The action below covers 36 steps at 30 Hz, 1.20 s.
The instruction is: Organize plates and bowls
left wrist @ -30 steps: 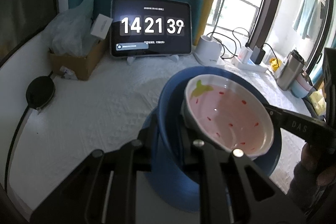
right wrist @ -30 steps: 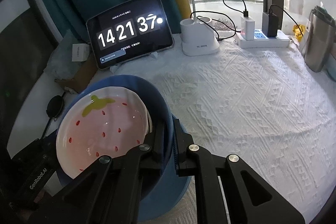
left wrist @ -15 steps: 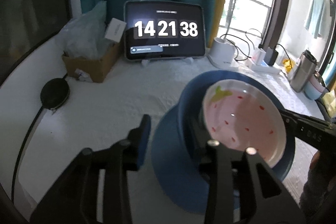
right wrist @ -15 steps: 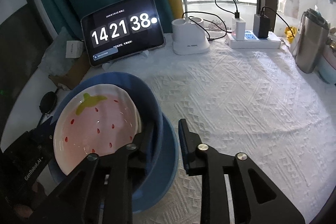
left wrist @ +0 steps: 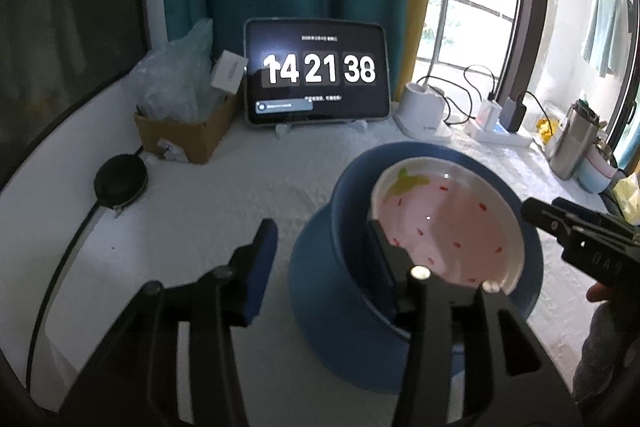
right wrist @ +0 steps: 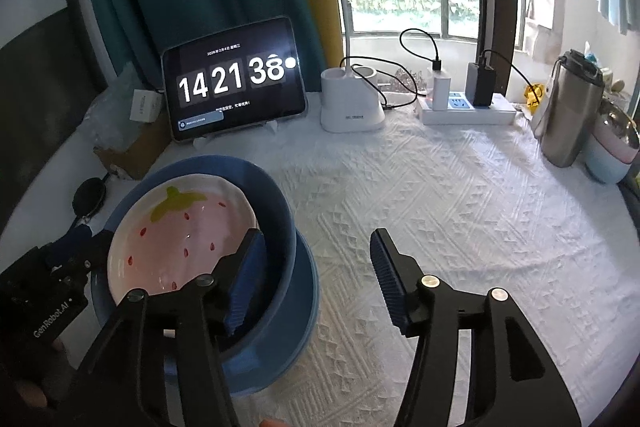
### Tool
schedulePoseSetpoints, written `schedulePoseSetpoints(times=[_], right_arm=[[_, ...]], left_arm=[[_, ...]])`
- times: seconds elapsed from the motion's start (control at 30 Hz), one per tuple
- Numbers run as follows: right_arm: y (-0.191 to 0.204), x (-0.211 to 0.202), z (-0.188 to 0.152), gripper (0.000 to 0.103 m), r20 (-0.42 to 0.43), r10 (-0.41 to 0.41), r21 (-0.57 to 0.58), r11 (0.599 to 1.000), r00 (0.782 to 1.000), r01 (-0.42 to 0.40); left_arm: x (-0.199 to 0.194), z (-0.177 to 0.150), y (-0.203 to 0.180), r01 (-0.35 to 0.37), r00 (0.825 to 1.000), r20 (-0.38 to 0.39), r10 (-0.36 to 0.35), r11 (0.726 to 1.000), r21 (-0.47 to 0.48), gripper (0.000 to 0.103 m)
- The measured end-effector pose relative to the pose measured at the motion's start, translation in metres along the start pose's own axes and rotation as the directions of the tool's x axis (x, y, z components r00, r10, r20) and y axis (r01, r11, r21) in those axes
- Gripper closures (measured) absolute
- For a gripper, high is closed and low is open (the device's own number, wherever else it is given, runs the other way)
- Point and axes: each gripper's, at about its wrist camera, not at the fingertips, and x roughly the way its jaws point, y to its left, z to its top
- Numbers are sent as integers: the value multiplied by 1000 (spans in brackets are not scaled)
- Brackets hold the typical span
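Observation:
A pink strawberry-patterned dish (left wrist: 448, 227) sits inside a deep blue bowl (left wrist: 348, 227), which stands on a blue plate (left wrist: 312, 291) on the white tablecloth. My left gripper (left wrist: 320, 267) straddles the bowl's near wall with its jaws opening; one finger is inside the bowl and the other stands clear outside. My right gripper (right wrist: 314, 275) straddles the opposite wall of the blue bowl (right wrist: 280, 223) the same way, also opening, its outer pad well away from it. The strawberry dish (right wrist: 180, 235) and blue plate (right wrist: 310, 291) lie to its left. Neither gripper's pads press on the bowl.
A tablet clock (left wrist: 316, 71) stands at the back, with a cardboard box (left wrist: 180, 131) and a black round object (left wrist: 120, 179) to its left. A lamp base (right wrist: 352, 103), power strip (right wrist: 468, 107), steel tumbler (right wrist: 568, 107) and pastel container (right wrist: 612, 151) line the back right.
Both grippers were shut on the blue bowl's rim a second ago. Both have since opened and let go. The stack now rests on the table, and the right gripper has drawn back slightly.

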Motion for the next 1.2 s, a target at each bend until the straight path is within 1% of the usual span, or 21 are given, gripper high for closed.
schedulePoseSetpoints(times=[0.13, 0.2, 0.27, 0.33, 0.47, 0.7, 0.77, 0.87, 0.97, 1.2], right_arm=[[-2, -9, -3, 44, 13, -6, 1, 1000, 1000, 6], [-3, -16, -4, 44, 23, -7, 2, 1000, 1000, 7], [-3, -21, -6, 44, 31, -8, 3, 1000, 999, 8], [-5, -28, -8, 44, 42, -11, 5, 1000, 999, 11], [-8, -40, -13, 44, 59, -16, 10, 1000, 998, 16], [-16, -60, -22, 44, 84, -35, 15, 999, 996, 34], [-19, -66, -25, 44, 91, -42, 17, 999, 995, 40], [-23, -75, -29, 44, 102, -52, 18, 999, 993, 51], [-26, -83, -34, 44, 104, -67, 19, 998, 992, 65], [-31, -101, -49, 44, 116, -84, 21, 996, 990, 82]], left_arm=[[-15, 0, -6, 3, 999, 44, -4, 1000, 17, 52], [-22, -1, -8, 9, 998, 60, -10, 1000, 18, 45], [-30, -1, -11, 17, 997, 78, -19, 1000, 24, 35], [-41, -3, -16, 22, 994, 101, -26, 999, 40, 31], [-55, -6, -26, 50, 992, 112, -56, 997, 55, 26], [-76, -15, -42, 96, 985, 138, -107, 992, 82, 24], [-82, -18, -47, 105, 982, 147, -118, 990, 92, 21], [-90, -22, -53, 114, 978, 162, -130, 988, 101, 15], [-97, -26, -56, 122, 975, 173, -138, 987, 101, 12], [-114, -39, -61, 135, 970, 189, -153, 985, 104, 8]])
